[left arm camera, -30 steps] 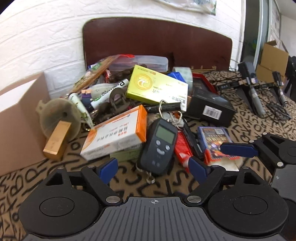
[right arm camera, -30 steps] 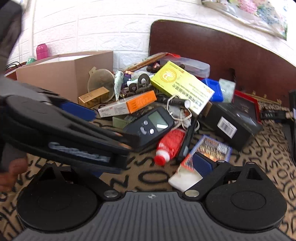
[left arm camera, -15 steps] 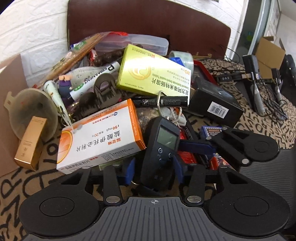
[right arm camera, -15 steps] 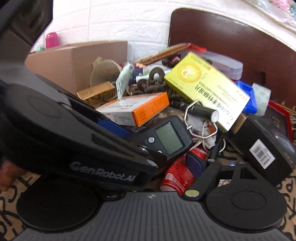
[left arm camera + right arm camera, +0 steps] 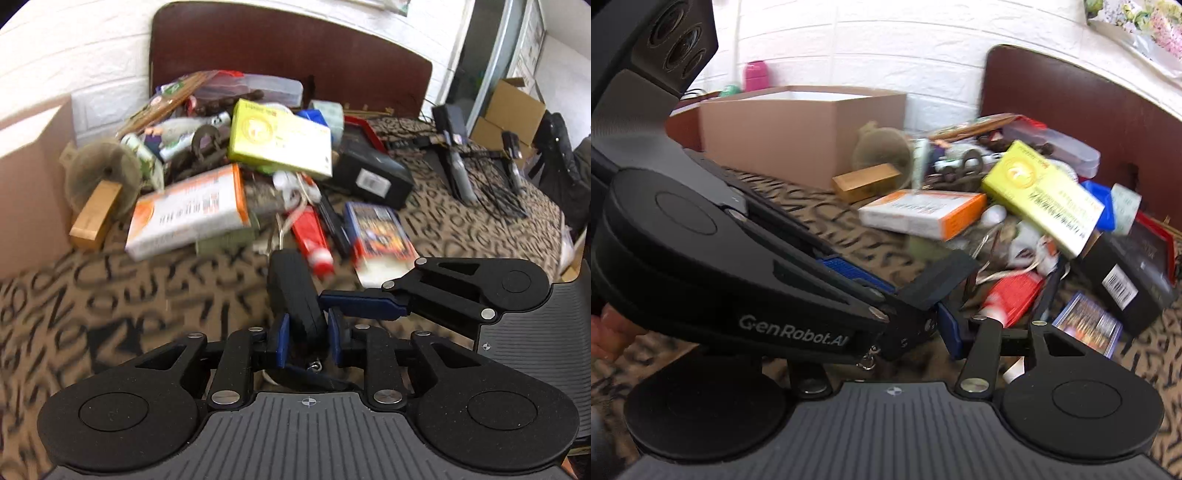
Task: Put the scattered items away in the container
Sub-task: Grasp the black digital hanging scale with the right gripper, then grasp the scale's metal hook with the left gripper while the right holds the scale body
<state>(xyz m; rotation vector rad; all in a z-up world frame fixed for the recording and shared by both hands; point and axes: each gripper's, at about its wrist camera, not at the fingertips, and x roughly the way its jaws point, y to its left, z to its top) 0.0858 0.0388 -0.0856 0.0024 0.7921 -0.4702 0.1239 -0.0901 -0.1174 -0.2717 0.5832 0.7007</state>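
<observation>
Though motion blur softens both views, the left tool (image 5: 306, 341) is plainly clenched on the dark handheld digital scale (image 5: 295, 291), its blue pads (image 5: 282, 339) pressing the narrow lower end while the body stands up edge-on above the patterned desk (image 5: 110, 295), clear of the pile. The right tool (image 5: 364, 303) sits just beside it, its fingers drawn close together; whether they pinch anything I cannot tell.

The scale looks like a rigid plastic casing, probably light to moderate in weight, smooth enough to twist in a two-point grip. Held by one end, it may pivot, and the small metal ring (image 5: 866, 360) dangling below could snag on clutter. A grip nearer the middle of the body, across its flat sides and off the screen, would likely be steadier.

The cardboard box (image 5: 798, 133), presumably the container, stands open to the left of the pile, beyond the orange-and-white medicine box (image 5: 188, 212).
</observation>
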